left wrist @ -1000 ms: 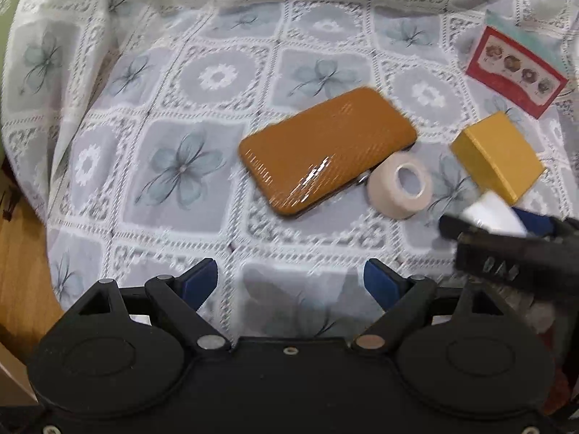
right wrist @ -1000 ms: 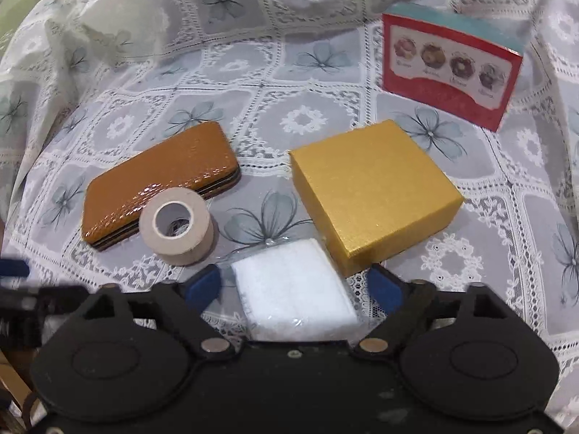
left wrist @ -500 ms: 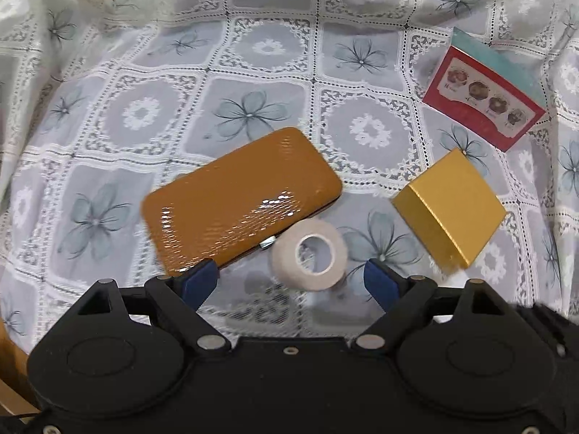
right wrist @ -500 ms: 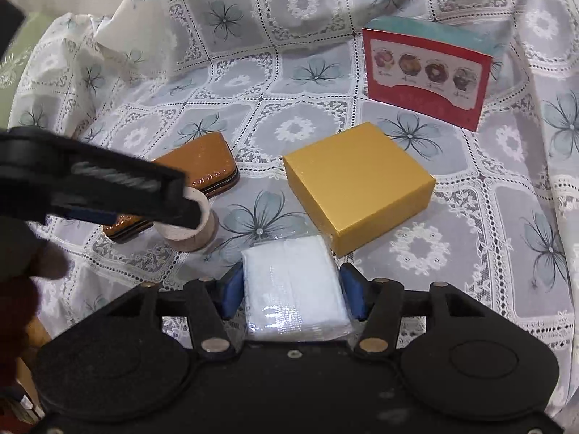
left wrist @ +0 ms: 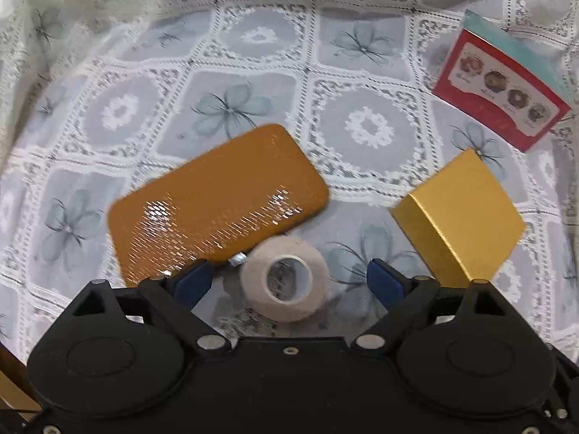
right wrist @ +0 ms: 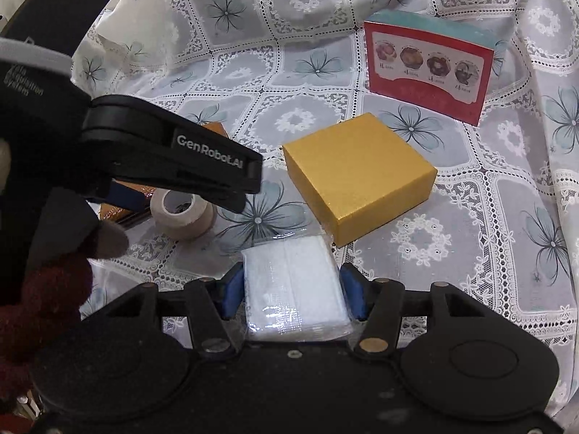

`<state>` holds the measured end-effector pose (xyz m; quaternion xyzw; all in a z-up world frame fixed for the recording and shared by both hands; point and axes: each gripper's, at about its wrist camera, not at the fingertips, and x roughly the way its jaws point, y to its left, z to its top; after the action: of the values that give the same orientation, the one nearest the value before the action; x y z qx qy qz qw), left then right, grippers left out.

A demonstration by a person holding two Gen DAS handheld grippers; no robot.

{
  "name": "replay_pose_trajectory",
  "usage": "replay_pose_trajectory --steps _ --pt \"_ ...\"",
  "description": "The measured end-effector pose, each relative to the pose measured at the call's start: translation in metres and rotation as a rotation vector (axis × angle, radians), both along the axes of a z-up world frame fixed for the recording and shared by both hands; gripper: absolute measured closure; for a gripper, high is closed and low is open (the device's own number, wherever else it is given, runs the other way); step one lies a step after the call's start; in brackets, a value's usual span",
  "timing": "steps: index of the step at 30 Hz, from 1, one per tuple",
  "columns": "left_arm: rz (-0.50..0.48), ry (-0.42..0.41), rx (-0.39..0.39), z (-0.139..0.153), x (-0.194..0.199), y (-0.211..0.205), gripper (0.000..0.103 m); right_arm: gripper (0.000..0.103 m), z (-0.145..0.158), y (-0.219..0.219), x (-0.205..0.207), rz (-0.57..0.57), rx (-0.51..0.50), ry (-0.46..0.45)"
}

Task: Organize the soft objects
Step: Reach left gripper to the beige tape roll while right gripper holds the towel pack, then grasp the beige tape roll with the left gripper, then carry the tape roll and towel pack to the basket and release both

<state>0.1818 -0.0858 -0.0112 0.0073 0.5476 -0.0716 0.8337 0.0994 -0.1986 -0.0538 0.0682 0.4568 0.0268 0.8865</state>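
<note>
Our right tool [right wrist: 291, 291] is clamped on a plastic-wrapped white tissue pack [right wrist: 293, 287], its blue pads pressing both sides of the pack. The pack sits low over the lace floral cloth [right wrist: 488, 217] that covers the bench, just in front of a gold box [right wrist: 358, 177]; we cannot tell whether it touches the cloth. Behind the gold box stands a red and teal carton [right wrist: 429, 68] printed with four round pastries.

Our left tool [left wrist: 286, 282] is spread wide, with a beige tape roll [left wrist: 286, 278] lying flat on the cloth between its blue fingertips [left wrist: 191, 280], neither pad touching it. The roll rests against the near edge of a glossy brown case [left wrist: 217, 206], which lies flat and slantwise. From the right wrist view the left tool's black body reaches in from the left above the roll and hides most of the case.
</note>
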Motion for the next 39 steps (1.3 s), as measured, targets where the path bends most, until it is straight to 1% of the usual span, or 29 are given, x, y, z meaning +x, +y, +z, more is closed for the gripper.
replay_pose_trajectory --steps 2,6,11,12,13,15,16,17,19,21,24,28,34,39 --pt "0.002 0.028 -0.014 -0.005 0.001 0.0 0.016 0.048 0.0 0.0 0.0 -0.001 0.003 0.001" --pt "0.038 0.057 -0.021 -0.014 0.005 0.002 0.017 0.048 0.0 -0.001 0.0 -0.004 0.005 0.002" --pt "0.073 0.069 -0.031 -0.018 0.011 0.003 0.017 0.048 0.0 0.0 0.0 -0.009 0.001 0.004" --pt "0.074 0.07 -0.029 -0.018 0.011 0.002 0.019 0.048 0.0 0.001 0.0 -0.011 -0.001 0.004" --pt "0.074 0.067 -0.025 -0.018 0.011 0.002 0.023 0.048 0.0 0.001 0.0 -0.012 -0.003 0.004" --pt "0.079 0.054 -0.003 -0.017 0.009 0.003 0.038 0.048 0.0 0.002 0.0 -0.014 -0.002 0.005" --pt "0.078 0.047 0.007 -0.016 0.007 0.004 0.042 0.048 0.001 0.001 0.0 -0.014 0.003 0.006" --pt "0.074 0.041 0.009 -0.015 0.005 0.006 0.049 0.048 0.001 0.001 0.0 -0.015 0.009 0.009" --pt "0.057 0.032 0.0 -0.012 0.003 0.01 0.056 0.048 0.003 0.001 -0.001 -0.018 0.016 0.01" --pt "0.039 0.039 -0.022 -0.008 0.0 0.014 0.056 0.048 0.006 0.002 -0.002 -0.019 0.019 0.009" --pt "0.025 0.023 -0.019 -0.003 -0.009 0.019 0.056 0.048 0.013 0.004 -0.007 -0.019 0.016 -0.002" --pt "0.01 0.018 -0.047 0.007 -0.025 0.03 0.056 0.048 0.024 0.007 -0.017 -0.017 0.012 -0.015" --pt "-0.012 -0.027 -0.075 0.034 -0.056 0.055 0.056 0.048 0.044 0.014 -0.038 -0.016 -0.001 -0.049" --pt "-0.036 -0.052 -0.089 0.052 -0.085 0.077 0.056 0.048 0.059 0.016 -0.063 -0.021 0.018 -0.069"
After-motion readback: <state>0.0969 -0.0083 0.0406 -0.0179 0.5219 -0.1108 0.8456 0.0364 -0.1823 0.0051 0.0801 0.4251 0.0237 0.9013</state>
